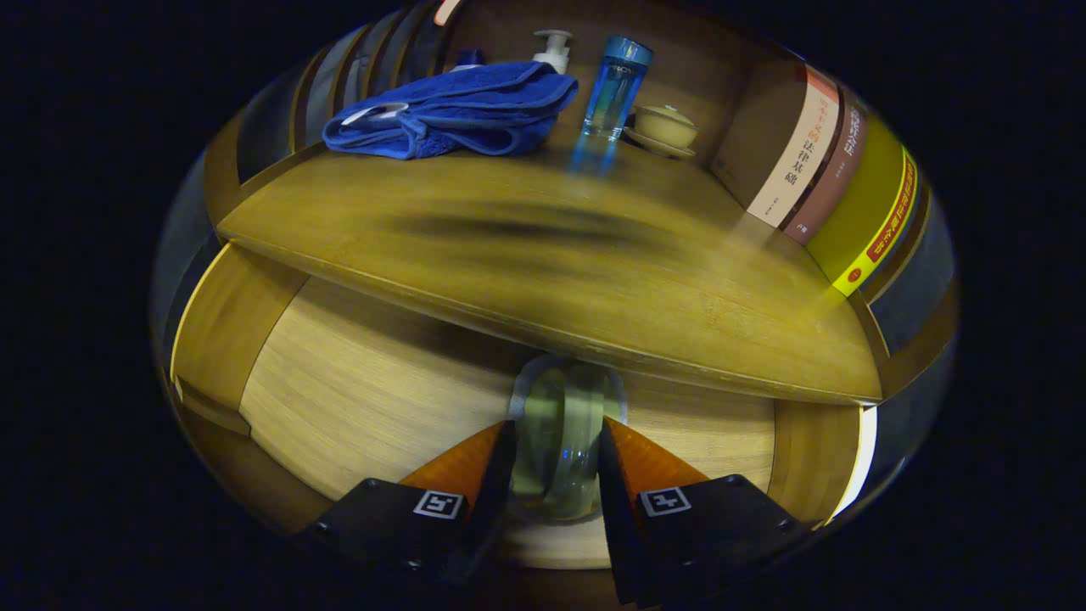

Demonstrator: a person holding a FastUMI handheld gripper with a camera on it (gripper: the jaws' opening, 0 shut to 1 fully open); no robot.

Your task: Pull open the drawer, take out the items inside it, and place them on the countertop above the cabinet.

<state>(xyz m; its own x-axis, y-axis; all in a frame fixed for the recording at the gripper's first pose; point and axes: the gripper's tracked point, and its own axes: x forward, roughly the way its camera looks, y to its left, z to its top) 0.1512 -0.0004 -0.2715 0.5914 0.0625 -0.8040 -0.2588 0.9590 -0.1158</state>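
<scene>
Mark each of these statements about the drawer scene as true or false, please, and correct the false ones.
1. The gripper has both fingers pressed on a clear glass jar. True.
2. The drawer is closed. False: it is pulled open, and its wooden floor shows around the jar.
3. A blue towel lies folded on the countertop. True.
4. The blue bottle lies on its side. False: it stands upright, beside a small lidded bowl.
5. Books stand along one side of the countertop. True.
6. The pump dispenser stands in front of the towel. False: it stands behind it.
</scene>
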